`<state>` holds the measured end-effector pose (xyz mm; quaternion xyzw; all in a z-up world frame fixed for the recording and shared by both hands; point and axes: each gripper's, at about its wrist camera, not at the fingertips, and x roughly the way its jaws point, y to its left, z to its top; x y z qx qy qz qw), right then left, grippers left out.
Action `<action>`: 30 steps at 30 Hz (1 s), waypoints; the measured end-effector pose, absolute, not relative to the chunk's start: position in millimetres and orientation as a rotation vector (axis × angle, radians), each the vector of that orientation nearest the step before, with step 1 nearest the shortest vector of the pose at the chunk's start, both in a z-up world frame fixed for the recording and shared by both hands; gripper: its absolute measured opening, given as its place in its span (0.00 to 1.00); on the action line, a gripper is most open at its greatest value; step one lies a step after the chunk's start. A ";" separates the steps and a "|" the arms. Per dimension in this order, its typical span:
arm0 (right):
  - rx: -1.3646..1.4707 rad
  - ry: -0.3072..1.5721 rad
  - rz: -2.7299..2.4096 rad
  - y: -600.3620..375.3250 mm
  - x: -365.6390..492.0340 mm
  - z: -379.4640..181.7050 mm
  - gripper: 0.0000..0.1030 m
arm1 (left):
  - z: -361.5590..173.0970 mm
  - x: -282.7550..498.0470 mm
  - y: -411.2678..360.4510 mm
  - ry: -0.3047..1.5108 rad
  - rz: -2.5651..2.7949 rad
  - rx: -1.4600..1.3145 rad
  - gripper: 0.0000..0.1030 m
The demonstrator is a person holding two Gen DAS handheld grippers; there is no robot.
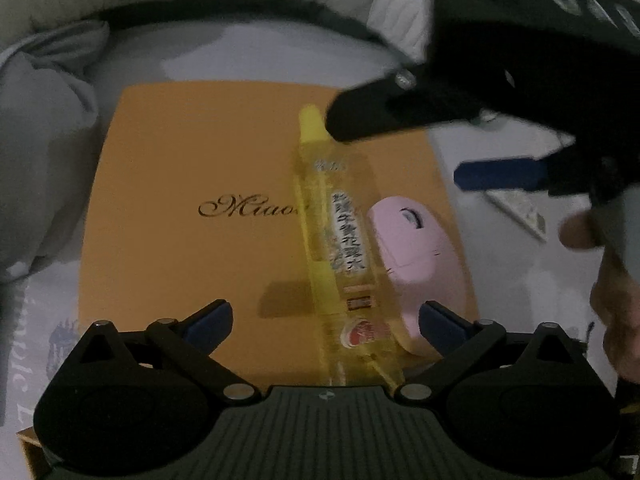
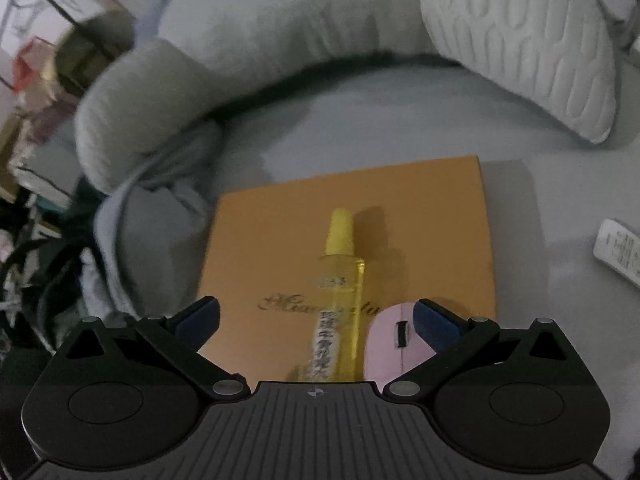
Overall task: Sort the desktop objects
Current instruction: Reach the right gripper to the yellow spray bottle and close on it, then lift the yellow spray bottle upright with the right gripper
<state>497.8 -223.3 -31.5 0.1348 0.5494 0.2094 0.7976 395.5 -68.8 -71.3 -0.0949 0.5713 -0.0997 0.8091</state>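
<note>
While both grippers, left (image 1: 325, 314) and right (image 2: 316, 318), are hanging wide open and empty, the yellow bottle (image 1: 340, 240) and pink mouse (image 1: 408, 256) are lying along the orange box's (image 1: 200, 160) right edge. Gold script on it is reading "Miao…".

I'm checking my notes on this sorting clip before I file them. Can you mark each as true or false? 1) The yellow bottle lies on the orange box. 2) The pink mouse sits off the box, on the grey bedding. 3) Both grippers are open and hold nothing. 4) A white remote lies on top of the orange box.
1) True: the yellow bottle lies flat on the orange box.
2) False: the pink mouse rests on the box, right beside the bottle.
3) True: the left gripper and the right gripper both have their jaws spread, nothing between them.
4) False: the white remote lies on the grey bedding, off the box.
</note>
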 end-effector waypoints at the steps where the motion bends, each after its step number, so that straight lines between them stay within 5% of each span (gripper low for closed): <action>1: 0.281 1.184 0.444 -220.3 501.2 -34.6 1.00 | -73.9 396.0 -68.7 1.229 -0.207 -0.202 1.00; 6: 0.270 1.211 0.463 -207.4 513.2 -50.7 0.99 | -80.2 392.1 -64.5 1.234 -0.190 -0.208 0.99; 12: 0.248 1.247 0.476 -199.4 522.0 -67.1 0.66 | -72.5 388.4 -63.2 1.231 -0.188 -0.195 0.90; 22: 0.201 1.299 0.464 -192.0 526.7 -79.6 0.53 | -61.4 381.7 -75.6 1.232 -0.207 -0.143 0.87; 25: 0.188 1.309 0.465 -190.3 526.2 -82.7 0.47 | -56.6 378.7 -78.3 1.221 -0.198 -0.118 0.78; 27: 0.184 1.313 0.471 -189.4 525.7 -84.0 0.45 | -52.6 376.4 -77.0 1.217 -0.209 -0.129 0.56; 30: 0.188 1.308 0.490 -188.0 523.6 -83.9 0.45 | -47.7 370.9 -76.2 1.214 -0.220 -0.139 0.48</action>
